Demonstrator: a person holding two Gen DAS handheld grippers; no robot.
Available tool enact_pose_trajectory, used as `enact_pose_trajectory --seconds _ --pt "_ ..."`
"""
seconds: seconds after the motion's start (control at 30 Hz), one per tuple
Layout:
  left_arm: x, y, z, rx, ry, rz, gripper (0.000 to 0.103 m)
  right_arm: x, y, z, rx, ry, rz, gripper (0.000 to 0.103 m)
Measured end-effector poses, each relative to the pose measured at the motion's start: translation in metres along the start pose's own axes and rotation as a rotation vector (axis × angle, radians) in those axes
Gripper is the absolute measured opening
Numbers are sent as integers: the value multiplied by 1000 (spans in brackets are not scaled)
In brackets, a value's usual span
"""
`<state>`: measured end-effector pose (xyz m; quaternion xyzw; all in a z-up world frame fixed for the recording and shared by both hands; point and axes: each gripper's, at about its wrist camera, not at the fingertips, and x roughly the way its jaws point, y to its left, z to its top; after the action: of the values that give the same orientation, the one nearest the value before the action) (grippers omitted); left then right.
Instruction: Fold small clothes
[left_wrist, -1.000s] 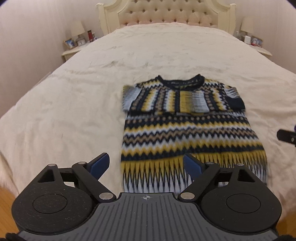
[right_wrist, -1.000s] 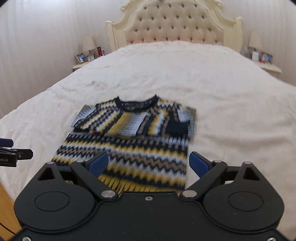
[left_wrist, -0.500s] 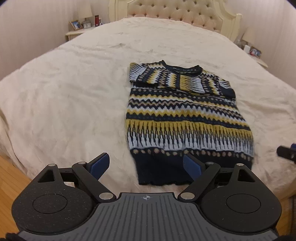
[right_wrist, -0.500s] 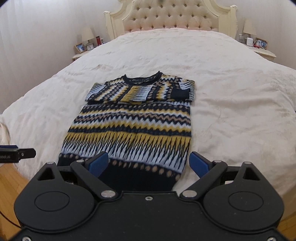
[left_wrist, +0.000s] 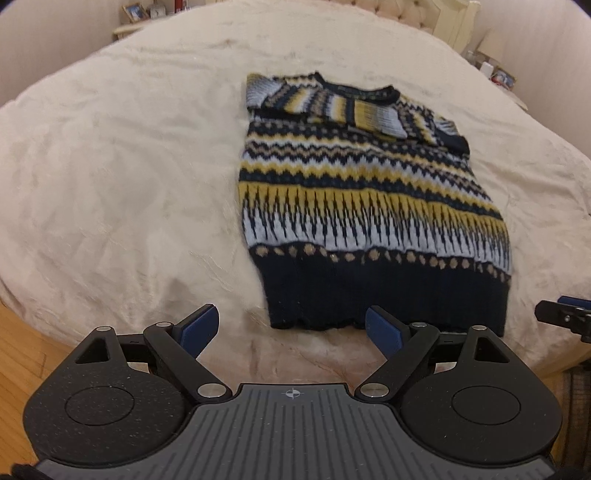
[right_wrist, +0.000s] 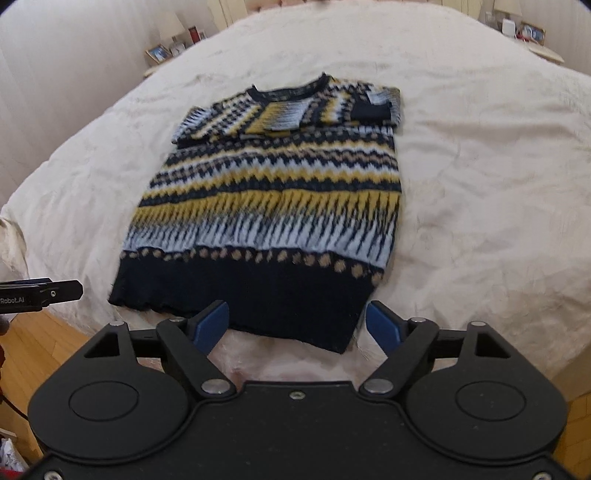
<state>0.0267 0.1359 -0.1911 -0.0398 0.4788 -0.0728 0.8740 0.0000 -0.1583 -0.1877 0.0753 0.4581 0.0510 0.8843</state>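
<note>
A small knitted sweater with navy, yellow, white and tan zigzag bands lies flat on the cream bedspread, both sleeves folded across its chest, navy hem toward me. It also shows in the right wrist view. My left gripper is open and empty, hovering just short of the hem's left corner. My right gripper is open and empty, just short of the hem's right part. Each gripper shows at the edge of the other's view.
The bed's near edge drops to a wooden floor. Nightstands with picture frames and lamps stand at the back left and back right. A tufted headboard is at the far end.
Both grippers have pulled back toward the foot of the bed and tilted down; the sweater's navy hem, hidden a second ago, is now in full view. The sweater has not moved.
</note>
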Motion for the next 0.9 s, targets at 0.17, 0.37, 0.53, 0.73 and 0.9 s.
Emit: enact_pose_trajectory --seconds 0.17,0.37,0.53,0.73,0.9 --pt "29 1 7 -3 57 18 86 23 -18 3 44 66 -7 75" --pt "60 -1 19 0 100 35 86 54 -35 12 53 141 0 69" --pt "79 2 26 -6 133 52 86 77 -46 23 48 187 0 69" --pt "102 4 27 8 186 39 84 98 -55 27 65 233 18 69" --pt "111 9 26 -28 199 14 84 104 -57 25 87 252 36 69"
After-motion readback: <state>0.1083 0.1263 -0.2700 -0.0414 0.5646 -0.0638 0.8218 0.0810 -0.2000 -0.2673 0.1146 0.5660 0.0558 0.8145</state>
